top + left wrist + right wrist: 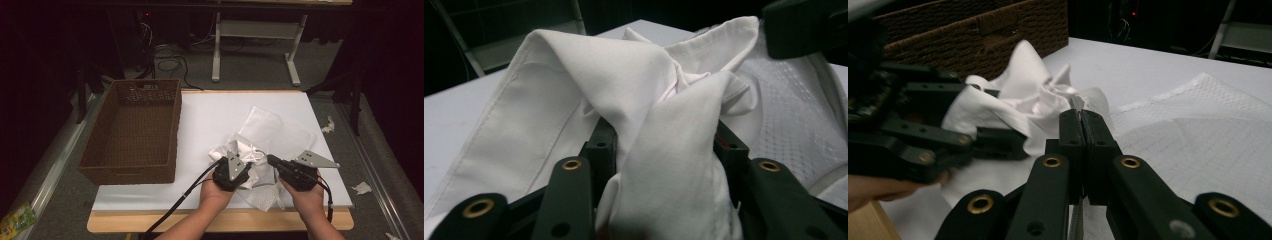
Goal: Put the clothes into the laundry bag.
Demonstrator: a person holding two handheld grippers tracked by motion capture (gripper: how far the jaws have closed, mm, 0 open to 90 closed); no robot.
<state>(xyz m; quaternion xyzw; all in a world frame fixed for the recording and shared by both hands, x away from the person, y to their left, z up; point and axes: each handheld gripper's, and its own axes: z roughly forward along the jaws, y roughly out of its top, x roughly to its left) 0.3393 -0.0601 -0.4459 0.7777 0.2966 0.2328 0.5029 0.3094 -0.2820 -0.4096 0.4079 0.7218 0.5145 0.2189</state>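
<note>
From the high view, a crumpled white cloth [252, 150] is seen on the white table top [210, 120], right of the wicker basket [132, 130] and just ahead of both hands; the left gripper [239, 167] is buried in its near left fold, the right gripper [272, 160] touching its near right edge. In the left gripper view, a thick twist of the cloth [674, 165] is seen clamped between the spread jaws, its long axis running away from the camera. In the right gripper view, the right gripper [1081, 117] is seen with jaws pressed together, possibly pinching a thin edge of cloth [1038, 105], which lies ahead and leftward toward the left gripper [998, 142].
</note>
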